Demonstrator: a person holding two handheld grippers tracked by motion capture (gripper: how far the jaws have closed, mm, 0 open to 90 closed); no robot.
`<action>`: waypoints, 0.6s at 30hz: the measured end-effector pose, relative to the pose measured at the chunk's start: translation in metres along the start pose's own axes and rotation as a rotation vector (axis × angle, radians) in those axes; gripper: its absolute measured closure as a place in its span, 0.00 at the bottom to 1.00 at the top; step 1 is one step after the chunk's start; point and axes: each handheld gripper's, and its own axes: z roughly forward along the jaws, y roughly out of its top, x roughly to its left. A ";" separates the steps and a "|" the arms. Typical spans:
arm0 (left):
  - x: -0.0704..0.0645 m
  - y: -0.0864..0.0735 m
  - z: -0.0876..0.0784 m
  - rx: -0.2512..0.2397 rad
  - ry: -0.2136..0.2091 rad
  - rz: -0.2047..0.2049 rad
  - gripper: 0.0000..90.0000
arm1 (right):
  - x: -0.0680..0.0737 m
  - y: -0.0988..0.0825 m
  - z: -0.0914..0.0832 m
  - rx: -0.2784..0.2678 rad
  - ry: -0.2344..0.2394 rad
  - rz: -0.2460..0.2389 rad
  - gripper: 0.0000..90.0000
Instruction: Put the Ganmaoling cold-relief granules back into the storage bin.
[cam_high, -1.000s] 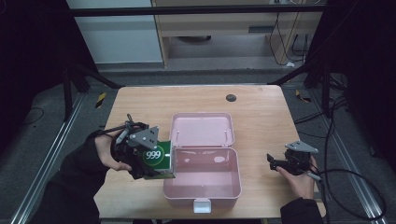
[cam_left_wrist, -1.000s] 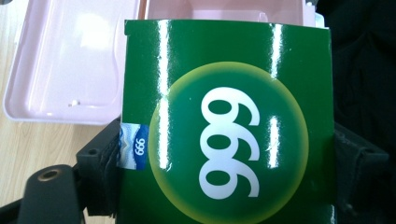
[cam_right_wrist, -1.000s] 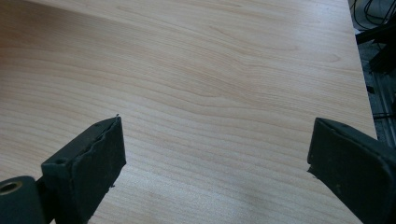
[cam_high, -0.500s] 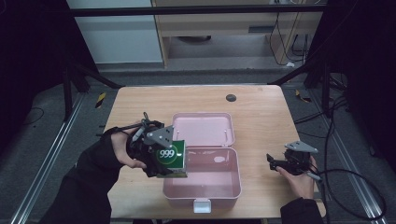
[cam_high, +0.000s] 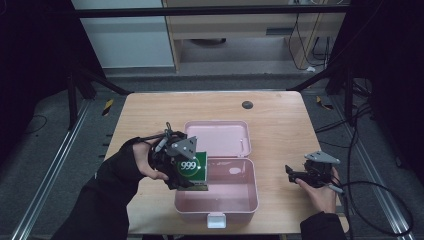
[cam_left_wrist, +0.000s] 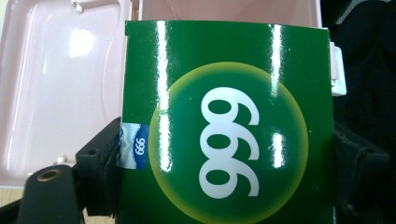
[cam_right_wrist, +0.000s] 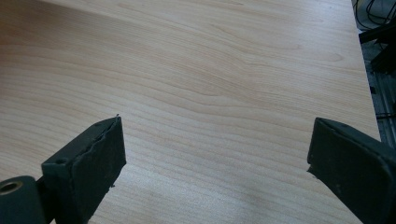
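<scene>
While the left gripper (cam_high: 192, 172) clamps its fingers on the green 999 box (cam_high: 193, 167) above the open pink case (cam_high: 216, 200) at its nine o'clock wall, lowering and release remain. At three o'clock, the right gripper (cam_high: 291, 174) rests on the tabletop (cam_high: 280, 125), fingers apart and empty.

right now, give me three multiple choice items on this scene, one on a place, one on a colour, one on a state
1. Where is the green box?
A. over the left edge of the pink case
B. on the floor
C. beside the right gripper

2. What colour are the large digits on the box?
A. red
B. white
C. black

3. How do the right gripper's jaws stand?
A. shut on the box
B. shut on a cable
C. open, nothing between them

Answers:
1 A, the high view shows the left gripper holding it at the case's left edge.
2 B, the left gripper view shows white 999 on green.
3 C, the right gripper view shows bare table between the jaws.
</scene>
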 end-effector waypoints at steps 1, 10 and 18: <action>0.000 0.000 0.000 0.000 0.000 0.000 0.16 | 0.000 0.000 0.000 -0.001 -0.001 -0.001 0.05; 0.002 -0.001 0.018 0.033 -0.014 -0.003 0.16 | 0.000 0.000 0.001 0.003 0.000 -0.004 0.05; 0.003 -0.006 0.032 0.045 -0.030 -0.009 0.16 | 0.001 0.000 0.001 0.007 0.003 -0.006 0.05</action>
